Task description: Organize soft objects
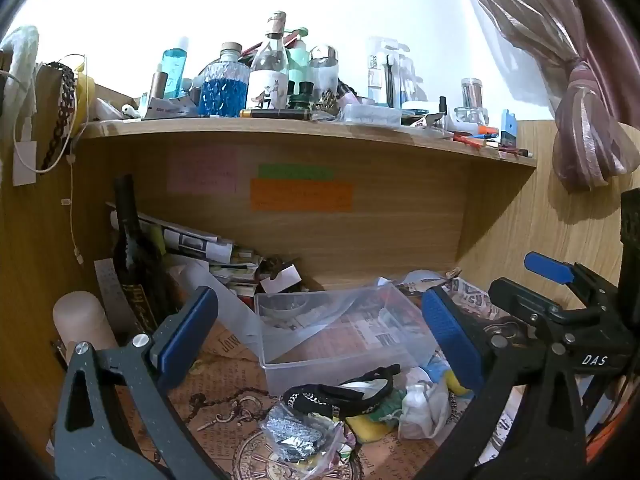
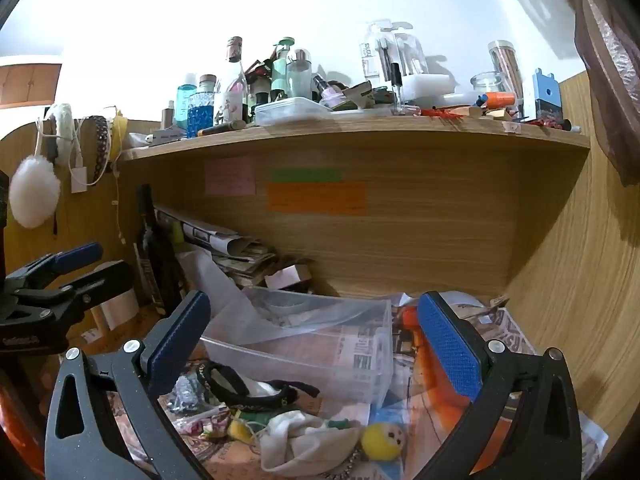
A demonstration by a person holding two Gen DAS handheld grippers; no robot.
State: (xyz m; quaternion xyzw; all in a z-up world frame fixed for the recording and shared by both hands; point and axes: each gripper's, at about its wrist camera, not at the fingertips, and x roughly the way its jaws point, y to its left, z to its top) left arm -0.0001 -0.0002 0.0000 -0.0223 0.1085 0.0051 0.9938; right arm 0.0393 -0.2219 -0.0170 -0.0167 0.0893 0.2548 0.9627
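Observation:
A clear plastic box [image 1: 280, 364] [image 2: 376, 364] sits on the newspaper-covered desk, with a plastic sheet in it. In front of it lies a heap of soft things: a black headband [image 1: 340, 394] [image 2: 256, 394], a white cloth pouch [image 1: 420, 408] [image 2: 304, 436], a yellow doll [image 2: 386, 440], a yellow sponge [image 1: 366, 424] and a clear bag with silver bits [image 1: 296, 438]. My left gripper [image 1: 316, 336] is open and empty above the box. My right gripper [image 2: 312, 344] is open and empty above the heap. The right gripper shows at the right of the left wrist view [image 1: 560, 312].
A wooden shelf [image 1: 304, 132] [image 2: 352, 128] above is crowded with bottles and jars. A dark bottle [image 1: 132, 248] and stacked papers [image 2: 232, 248] stand at the back left. Headbands and a white puff [image 2: 34, 192] hang left. A curtain [image 1: 580, 92] hangs right.

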